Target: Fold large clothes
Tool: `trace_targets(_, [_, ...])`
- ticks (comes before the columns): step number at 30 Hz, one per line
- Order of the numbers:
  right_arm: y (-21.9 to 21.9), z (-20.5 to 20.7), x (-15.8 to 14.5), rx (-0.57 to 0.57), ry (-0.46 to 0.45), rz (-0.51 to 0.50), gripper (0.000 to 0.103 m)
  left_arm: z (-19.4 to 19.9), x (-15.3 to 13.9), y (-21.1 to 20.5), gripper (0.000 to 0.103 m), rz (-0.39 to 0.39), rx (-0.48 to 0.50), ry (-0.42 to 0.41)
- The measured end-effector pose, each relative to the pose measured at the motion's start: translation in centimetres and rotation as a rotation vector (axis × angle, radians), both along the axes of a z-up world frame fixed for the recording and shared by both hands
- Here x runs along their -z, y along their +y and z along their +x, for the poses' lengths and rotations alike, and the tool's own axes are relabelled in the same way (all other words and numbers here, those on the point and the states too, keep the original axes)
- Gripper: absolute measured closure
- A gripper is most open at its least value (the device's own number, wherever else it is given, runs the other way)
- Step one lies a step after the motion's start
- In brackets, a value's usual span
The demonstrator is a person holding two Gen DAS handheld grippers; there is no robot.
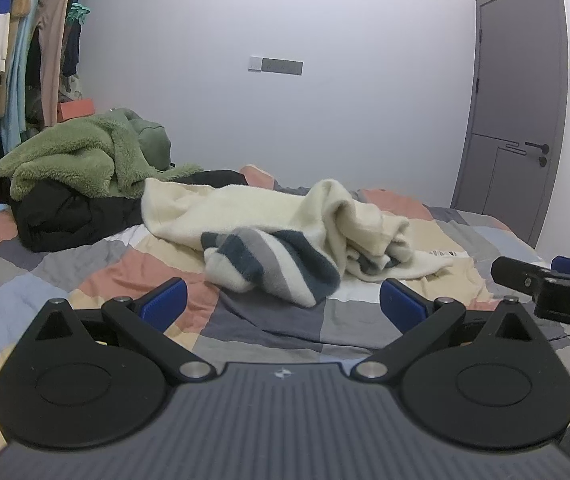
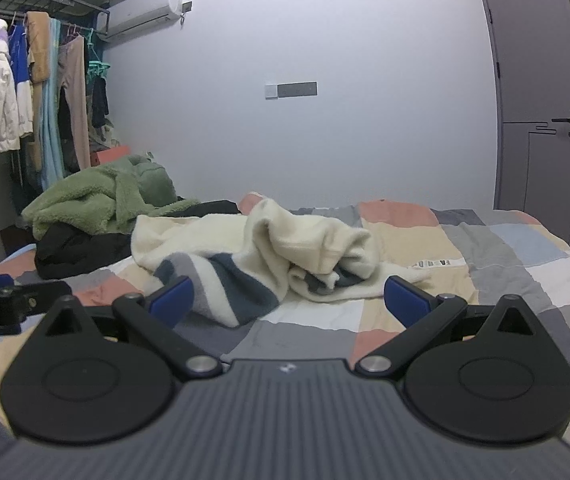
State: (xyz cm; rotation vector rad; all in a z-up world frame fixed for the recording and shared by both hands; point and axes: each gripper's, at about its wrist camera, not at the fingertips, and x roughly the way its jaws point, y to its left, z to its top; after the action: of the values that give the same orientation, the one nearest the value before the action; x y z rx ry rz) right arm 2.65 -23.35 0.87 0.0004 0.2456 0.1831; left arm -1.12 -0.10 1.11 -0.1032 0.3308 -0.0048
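A crumpled cream garment with navy, grey and white stripes (image 1: 285,236) lies in a heap on the checked bed cover (image 1: 85,264); it also shows in the right wrist view (image 2: 269,252). My left gripper (image 1: 283,300) is open and empty, low over the bed just short of the striped part. My right gripper (image 2: 289,300) is open and empty, just short of the same heap. The right gripper shows at the right edge of the left wrist view (image 1: 557,284), and the left gripper shows at the left edge of the right wrist view (image 2: 1,300).
A green fleece garment (image 1: 81,152) lies on a black one (image 1: 69,216) at the bed's back left. Hanging clothes (image 2: 17,100) fill a rack on the left. A grey door (image 1: 525,100) is in the right wall. The bed cover (image 2: 485,264) spreads right of the heap.
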Motion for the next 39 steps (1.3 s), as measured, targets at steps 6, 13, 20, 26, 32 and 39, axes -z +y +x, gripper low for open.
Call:
trace_targets(6, [-0.11,-0.19,-0.11,-0.006,0.002,0.000,0.000,-0.20,-0.05,-0.04,0.000,0.002,0.001,-0.004])
trace_targets(13, [-0.35,-0.18,-0.03,-0.004,0.009,0.008,0.000,-0.08,0.03,-0.11,0.000,0.005,0.000,0.001])
trace_targets(20, [-0.22,-0.34,0.20,-0.010,0.022,0.011,0.000,0.12,0.26,-0.16,0.000,0.010,-0.004,0.006])
trace_targets(26, [-0.20,-0.63,0.23,-0.010,0.019,0.005,0.000,0.35,0.26,-0.29,0.000,0.012,-0.006,0.009])
trace_targets(32, [-0.09,-0.72,0.27,-0.009,0.021,0.005,0.000,0.38,0.26,-0.31,0.000,0.012,-0.006,0.011])
trace_targets(39, [0.02,-0.80,0.19,-0.009,0.024,0.002,0.000,0.37,0.25,-0.35,0.000,0.012,-0.006,0.010])
